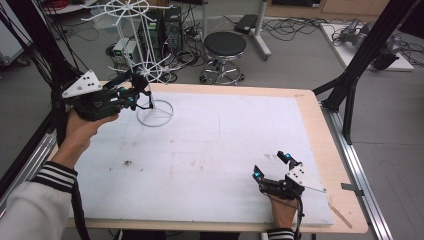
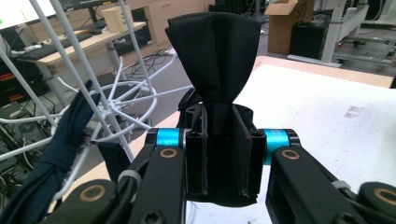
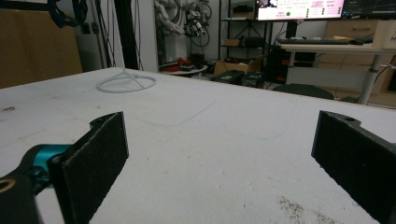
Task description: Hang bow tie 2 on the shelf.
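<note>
Evidently, a soft, limp black cloth [image 2: 214,56] was pinched at its bunched middle by the clenched left gripper [image 2: 219,154], while the right gripper [image 3: 219,154] was left released.

— Left gripper [image 1: 134,91]?
— Raised at the far left corner, held level in the left hand [image 1: 80,131], jaws clamped.
— Right gripper [image 1: 271,165]?
— Low near the front edge, jaws spread wide, nothing between them.
</note>
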{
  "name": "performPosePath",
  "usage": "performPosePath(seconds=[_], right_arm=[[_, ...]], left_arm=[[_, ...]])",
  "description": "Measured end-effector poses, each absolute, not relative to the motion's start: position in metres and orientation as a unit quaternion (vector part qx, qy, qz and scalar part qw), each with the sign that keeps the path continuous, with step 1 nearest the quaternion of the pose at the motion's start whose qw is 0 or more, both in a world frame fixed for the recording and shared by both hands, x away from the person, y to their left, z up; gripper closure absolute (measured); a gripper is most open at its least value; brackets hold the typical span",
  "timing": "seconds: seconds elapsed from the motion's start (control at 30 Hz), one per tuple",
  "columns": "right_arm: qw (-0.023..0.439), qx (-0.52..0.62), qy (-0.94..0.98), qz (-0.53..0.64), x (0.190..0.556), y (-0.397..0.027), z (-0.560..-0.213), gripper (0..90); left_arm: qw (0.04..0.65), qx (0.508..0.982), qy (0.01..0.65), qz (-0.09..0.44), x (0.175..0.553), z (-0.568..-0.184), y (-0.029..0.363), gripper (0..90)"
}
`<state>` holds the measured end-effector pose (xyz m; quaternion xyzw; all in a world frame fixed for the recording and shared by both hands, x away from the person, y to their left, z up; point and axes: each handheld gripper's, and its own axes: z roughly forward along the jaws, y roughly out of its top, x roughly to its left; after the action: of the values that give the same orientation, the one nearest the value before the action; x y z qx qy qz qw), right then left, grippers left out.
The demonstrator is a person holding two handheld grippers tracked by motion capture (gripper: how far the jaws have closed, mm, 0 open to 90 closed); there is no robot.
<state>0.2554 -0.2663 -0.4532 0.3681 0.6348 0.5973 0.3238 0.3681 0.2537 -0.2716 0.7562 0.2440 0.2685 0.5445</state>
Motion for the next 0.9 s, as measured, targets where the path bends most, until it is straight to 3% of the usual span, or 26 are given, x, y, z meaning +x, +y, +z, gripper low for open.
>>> performPosePath(seconds=[0.9], right_arm=[[0.322, 0.368, 0.634, 0.599, 0.255, -0.267, -0.453, 2.9]], left_arm=[[0.519, 0.753, 0.288, 0.282, 0.393, -0.268, 0.257, 76.5]])
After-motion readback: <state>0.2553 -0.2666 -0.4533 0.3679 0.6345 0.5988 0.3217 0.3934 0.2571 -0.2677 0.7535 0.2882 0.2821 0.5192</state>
